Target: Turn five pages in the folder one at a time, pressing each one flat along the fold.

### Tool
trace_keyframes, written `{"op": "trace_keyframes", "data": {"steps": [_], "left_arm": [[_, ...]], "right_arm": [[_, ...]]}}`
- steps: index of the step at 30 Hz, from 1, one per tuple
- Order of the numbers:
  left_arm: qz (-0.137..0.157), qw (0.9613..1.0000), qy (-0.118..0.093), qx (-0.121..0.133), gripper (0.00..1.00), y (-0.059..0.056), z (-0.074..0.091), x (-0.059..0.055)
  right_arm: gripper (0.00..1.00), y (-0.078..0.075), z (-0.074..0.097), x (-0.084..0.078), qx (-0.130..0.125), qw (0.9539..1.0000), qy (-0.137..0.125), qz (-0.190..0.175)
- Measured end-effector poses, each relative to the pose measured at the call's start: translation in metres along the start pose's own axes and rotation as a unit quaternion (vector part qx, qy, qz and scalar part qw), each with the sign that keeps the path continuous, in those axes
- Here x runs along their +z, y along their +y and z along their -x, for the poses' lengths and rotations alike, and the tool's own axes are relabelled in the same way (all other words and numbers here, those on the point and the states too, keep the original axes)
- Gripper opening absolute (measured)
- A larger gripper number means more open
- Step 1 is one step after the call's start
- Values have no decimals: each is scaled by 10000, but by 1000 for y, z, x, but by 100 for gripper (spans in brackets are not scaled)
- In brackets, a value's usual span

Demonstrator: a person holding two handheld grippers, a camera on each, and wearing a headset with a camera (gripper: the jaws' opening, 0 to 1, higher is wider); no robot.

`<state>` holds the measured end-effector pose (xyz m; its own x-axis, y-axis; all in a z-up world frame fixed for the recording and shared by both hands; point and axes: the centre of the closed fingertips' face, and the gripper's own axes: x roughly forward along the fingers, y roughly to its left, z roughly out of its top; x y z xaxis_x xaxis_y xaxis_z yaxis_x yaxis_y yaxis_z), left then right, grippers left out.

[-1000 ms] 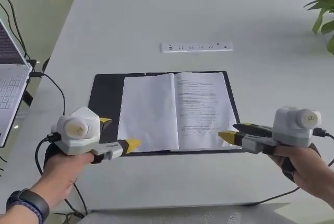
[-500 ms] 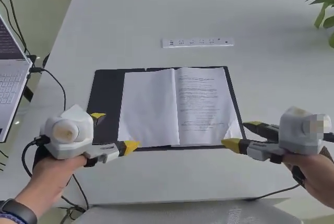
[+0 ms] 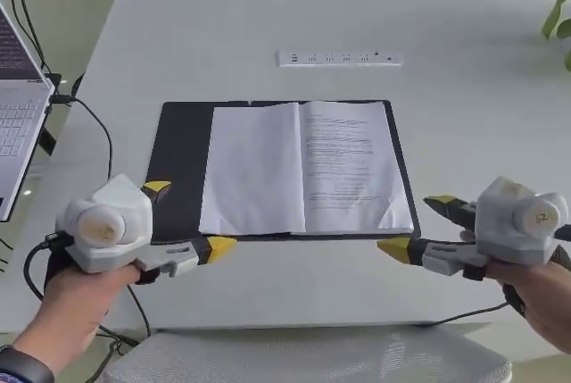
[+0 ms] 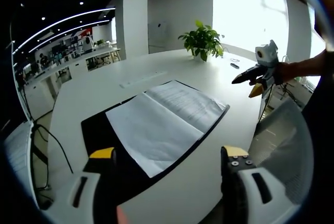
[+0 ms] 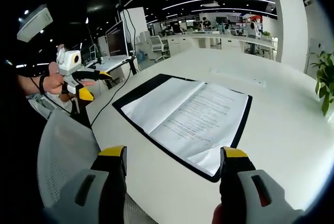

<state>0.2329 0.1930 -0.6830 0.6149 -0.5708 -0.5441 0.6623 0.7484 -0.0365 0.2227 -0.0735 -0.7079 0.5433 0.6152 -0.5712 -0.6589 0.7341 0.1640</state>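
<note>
A black folder point(image 3: 179, 165) lies open on the white table point(image 3: 268, 17), with a blank white page point(image 3: 252, 178) on its left and a printed page point(image 3: 349, 165) on its right. My left gripper point(image 3: 186, 219) hovers open off the folder's near left corner, with nothing between its jaws. My right gripper point(image 3: 417, 223) hovers open just off the near right corner, where the printed page's corner point(image 3: 395, 214) curls up slightly. The folder point(image 4: 156, 125) lies ahead of the open left gripper point(image 4: 168, 157) in its own view, and the folder point(image 5: 182, 117) lies ahead of the open right gripper point(image 5: 172, 156).
A white power strip point(image 3: 340, 59) lies beyond the folder. A laptop point(image 3: 16, 115) sits at the left edge with a black cable point(image 3: 94, 137) trailing toward the left gripper. A grey chair back point(image 3: 303, 356) is near the table's front edge. Plant leaves point(image 3: 558, 17) show at the right.
Both grippers have drawn back toward me, away from the folder's near edge; the right one no longer overlaps the page corner. The head camera tilted, shifting the folder upward.
</note>
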Motion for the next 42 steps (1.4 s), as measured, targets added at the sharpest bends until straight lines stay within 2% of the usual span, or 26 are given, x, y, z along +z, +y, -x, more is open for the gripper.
{"op": "trace_keyframes", "data": {"steps": [6,16,22,31,37,42], "left_arm": [[21,10000,21,-8,83,2,0,1],[194,9998,-35,-25,82,4,-7,10],[313,9994,-59,-92,81,-2,-16,16],[232,9992,-44,-321,81,-14,-35,25],[153,9983,-37,-560,80,-33,-56,35],[1,9969,-4,-781,78,-50,-81,46]], "right_arm": [[73,-2,2,-1,-38,10000,5,-11],[74,-5,6,-4,-109,9999,-5,-88],[74,-5,11,-7,-173,9996,-22,-200],[73,-6,18,-12,-222,9991,-79,-360],[73,-12,22,-18,-289,9986,-80,-434],[74,-15,24,-22,-317,9986,-53,-431]]}}
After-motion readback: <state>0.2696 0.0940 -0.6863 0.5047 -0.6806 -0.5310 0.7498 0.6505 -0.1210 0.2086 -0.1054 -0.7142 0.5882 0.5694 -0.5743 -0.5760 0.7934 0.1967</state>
